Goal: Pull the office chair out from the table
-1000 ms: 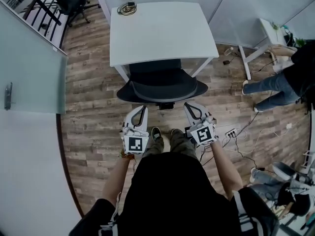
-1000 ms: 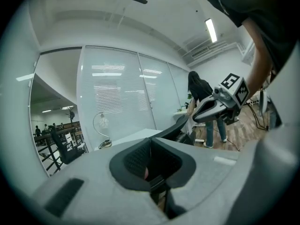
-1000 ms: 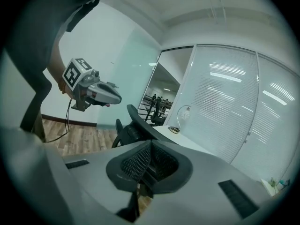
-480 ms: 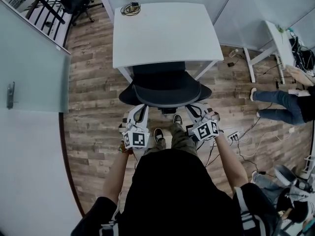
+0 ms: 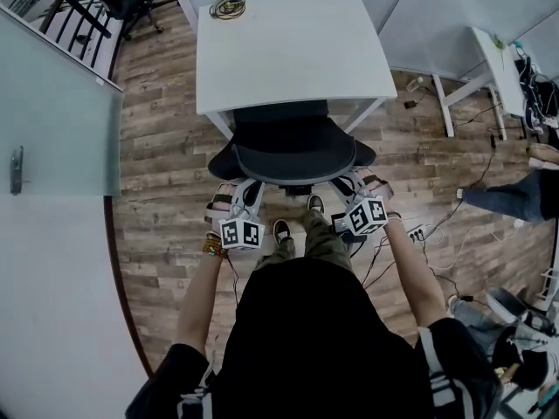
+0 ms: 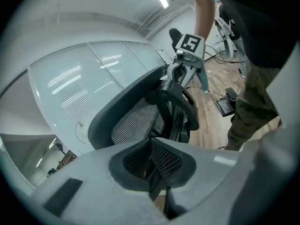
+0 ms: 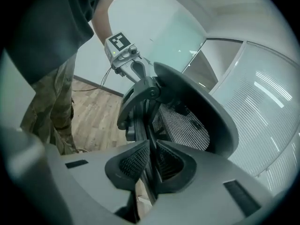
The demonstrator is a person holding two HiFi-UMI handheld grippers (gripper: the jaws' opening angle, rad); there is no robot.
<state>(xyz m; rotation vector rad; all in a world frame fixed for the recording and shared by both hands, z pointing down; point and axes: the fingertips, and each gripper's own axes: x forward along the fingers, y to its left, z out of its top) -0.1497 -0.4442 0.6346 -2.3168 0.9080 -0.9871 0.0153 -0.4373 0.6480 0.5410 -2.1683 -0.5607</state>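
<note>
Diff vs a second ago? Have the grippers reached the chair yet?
Both grippers moved in toward the office chair. The left gripper and right gripper are now at the rear of its backrest, one on each side. Both have their jaws shut and nothing was taken hold of; I can't tell whether they touch it. Unchanged: the chair is tucked under the white table.

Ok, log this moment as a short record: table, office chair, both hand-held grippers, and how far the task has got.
table: white, coiled cable at its far left corner
office chair: black, seat tucked under the table's near edge, backrest toward the person
left hand-held gripper: jaws shut, nothing between them, at the backrest's left side
right hand-held gripper: jaws shut, nothing between them, at the backrest's right side
contact: cannot tell whether either touches the backrest
progress: office chair not yet pulled out
</note>
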